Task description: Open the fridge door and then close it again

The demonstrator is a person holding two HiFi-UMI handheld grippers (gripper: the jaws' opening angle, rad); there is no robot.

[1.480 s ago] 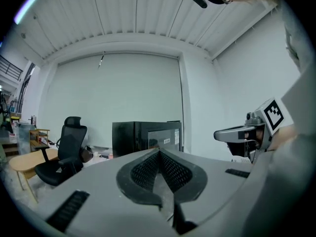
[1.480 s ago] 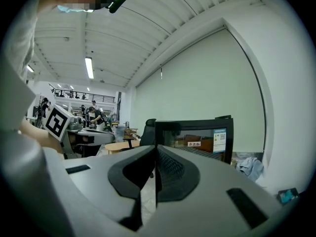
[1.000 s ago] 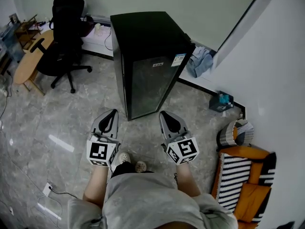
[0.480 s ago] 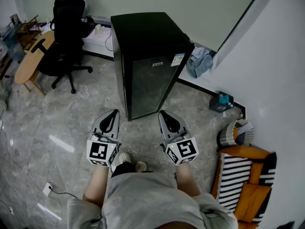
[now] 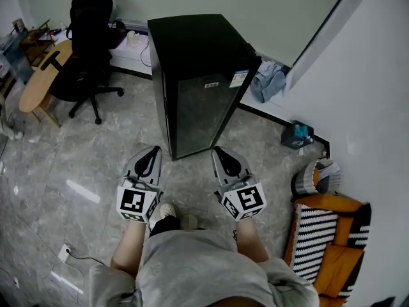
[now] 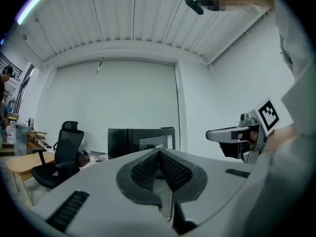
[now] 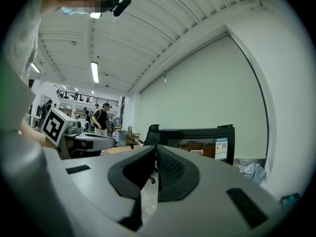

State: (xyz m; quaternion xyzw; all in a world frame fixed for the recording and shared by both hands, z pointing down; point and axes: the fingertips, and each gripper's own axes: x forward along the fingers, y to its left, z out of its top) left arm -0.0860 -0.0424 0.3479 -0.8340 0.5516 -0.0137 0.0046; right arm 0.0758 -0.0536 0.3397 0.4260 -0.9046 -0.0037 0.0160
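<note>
Movement over the last second was basically nil. The left gripper (image 5: 152,151) and right gripper (image 5: 218,152) hung in the same spots as a second before, level and side by side, both aimed at the fridge (image 5: 192,37) and well short of it. The only shifts were a tiny wobble of the head view and one shoe (image 5: 167,210) tucking back a little under the person.

Both sets of tongs were together with nothing in them. The left gripper view showed the pads (image 6: 170,169) meeting at the tip, and the right gripper view showed much the same, with only a thin slit further back.

The fridge stood on the floor straight ahead of the person, its dark glass door (image 5: 199,114) flush with the cabinet, i.e. shut. For the task that settled little. A shut door with two idle grippers in front fit a moment ahead of the opening just as well as one after the door had been swung closed again, and nothing in view tipped it either way.

Hard to make out:
- No handle or grip edge showed on the door in any view.
- The hinge side wasn't clear.
- The glass was too dark from above to see inside.
- The small sticker (image 5: 239,79) near the door's top corner was unreadable.
</note>
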